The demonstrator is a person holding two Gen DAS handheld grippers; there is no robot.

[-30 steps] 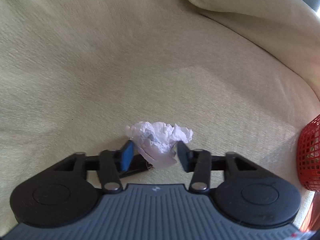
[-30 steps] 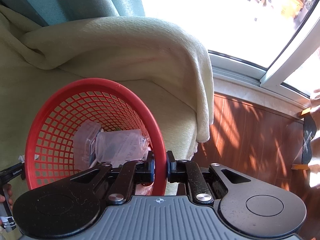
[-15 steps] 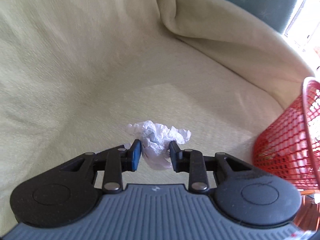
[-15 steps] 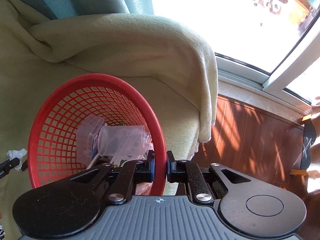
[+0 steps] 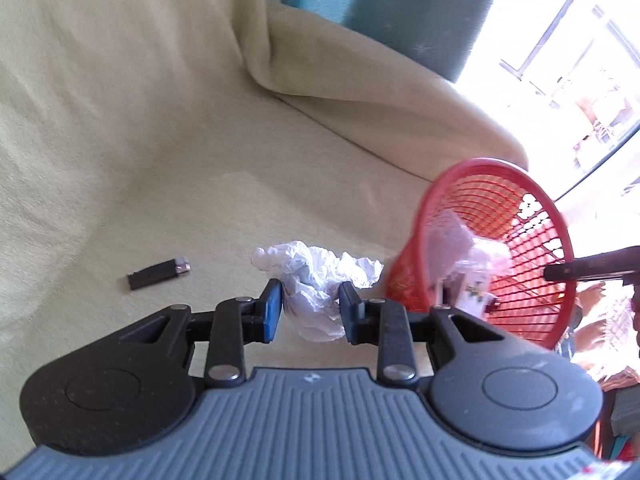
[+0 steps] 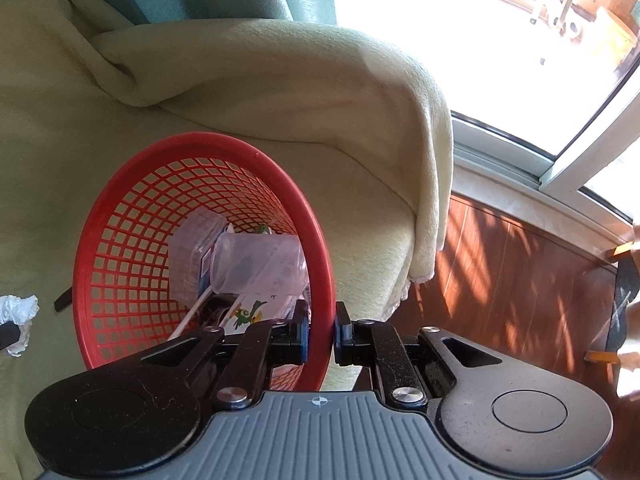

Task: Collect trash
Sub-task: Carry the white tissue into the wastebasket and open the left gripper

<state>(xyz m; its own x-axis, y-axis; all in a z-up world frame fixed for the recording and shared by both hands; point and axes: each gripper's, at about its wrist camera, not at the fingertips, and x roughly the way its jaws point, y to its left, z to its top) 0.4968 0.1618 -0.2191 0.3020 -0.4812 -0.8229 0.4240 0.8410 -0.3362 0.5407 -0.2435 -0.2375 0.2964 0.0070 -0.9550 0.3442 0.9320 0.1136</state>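
Blur smears the basket contents in my left view; only the right view resolves a clear plastic cup [image 6: 256, 264] and a printed wrapper [image 6: 250, 312] inside. My left gripper [image 5: 311, 307] is clamped on the crumpled tissue [image 5: 316, 280], just beside the red basket [image 5: 556, 240] at 3 o'clock. My right gripper [image 6: 321, 332] pinches the basket's rim [image 6: 320, 280]. Left view alone shows a small dark stick [image 5: 158, 274] on the cream blanket [image 5: 160, 140] at 9 o'clock, identity unclear. Wooden floor [image 6: 520, 280] shows only from the right.
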